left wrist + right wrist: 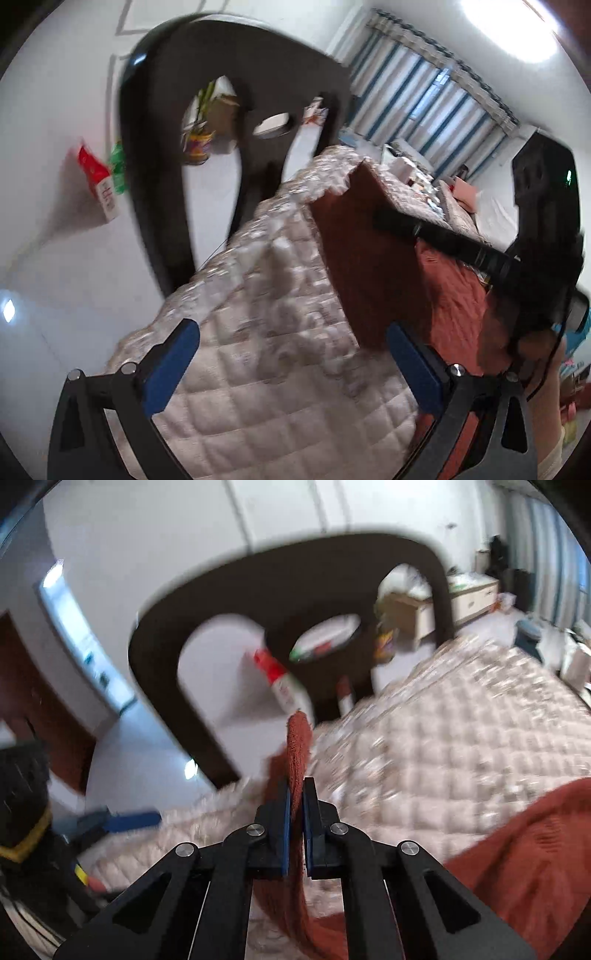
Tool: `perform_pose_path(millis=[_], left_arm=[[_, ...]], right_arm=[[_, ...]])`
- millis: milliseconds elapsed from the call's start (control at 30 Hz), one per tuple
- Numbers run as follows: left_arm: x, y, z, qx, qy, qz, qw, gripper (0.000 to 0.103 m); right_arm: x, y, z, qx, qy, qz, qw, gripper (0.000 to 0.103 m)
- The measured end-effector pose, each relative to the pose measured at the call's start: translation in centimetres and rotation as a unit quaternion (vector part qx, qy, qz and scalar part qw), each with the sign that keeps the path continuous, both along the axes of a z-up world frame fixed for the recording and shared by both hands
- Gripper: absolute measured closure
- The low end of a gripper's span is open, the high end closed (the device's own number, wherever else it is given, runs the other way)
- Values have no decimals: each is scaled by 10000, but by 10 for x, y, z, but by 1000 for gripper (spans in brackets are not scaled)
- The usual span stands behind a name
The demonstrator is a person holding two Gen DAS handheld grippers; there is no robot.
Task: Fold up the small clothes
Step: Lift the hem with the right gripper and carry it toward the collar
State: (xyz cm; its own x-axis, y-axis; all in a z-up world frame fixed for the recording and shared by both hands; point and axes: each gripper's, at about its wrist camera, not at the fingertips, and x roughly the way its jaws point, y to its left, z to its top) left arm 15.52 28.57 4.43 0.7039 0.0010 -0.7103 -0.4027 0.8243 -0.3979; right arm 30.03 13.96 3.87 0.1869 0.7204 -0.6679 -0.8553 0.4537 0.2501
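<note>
Right gripper (295, 805), at lower centre of its view, is clamped on a raised edge of the rust-red knitted garment (524, 853) (blue pads pinching the fabric). Left gripper (291, 354) stands wide apart, grasping nothing, above the beige quilted table cover (258, 387), the garment at centre right.

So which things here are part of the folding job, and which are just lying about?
Part of the job:
rust-red garment
right tool, shut on it
left tool, open
quilted cover

Lying about:
dark chair
red-and-white carton
striped curtains
</note>
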Motion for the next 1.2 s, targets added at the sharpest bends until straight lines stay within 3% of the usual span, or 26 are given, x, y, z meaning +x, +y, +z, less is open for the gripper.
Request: perform_pose_path(millis=[167, 433, 700, 900, 1200], left_arm=[[19, -20, 17, 241, -201, -273, 9991, 0], [61, -63, 28, 572, -236, -808, 9948, 0], [96, -98, 27, 850, -268, -1087, 9901, 0], [128, -122, 7, 964, 52, -1181, 9883, 0], [162, -155, -14, 1511, 518, -1102, 9810, 0]], right_arm=[[29, -49, 44, 856, -162, -977, 9914, 98], [53, -135, 91, 1604, -725, -2397, 9548, 98], [61, -204, 92, 1611, -966, -3277, 9259, 98], [61, -254, 92, 1629, -1187, -3938, 8968, 98], [60, -303, 75, 1583, -1120, -4581, 8675, 98]])
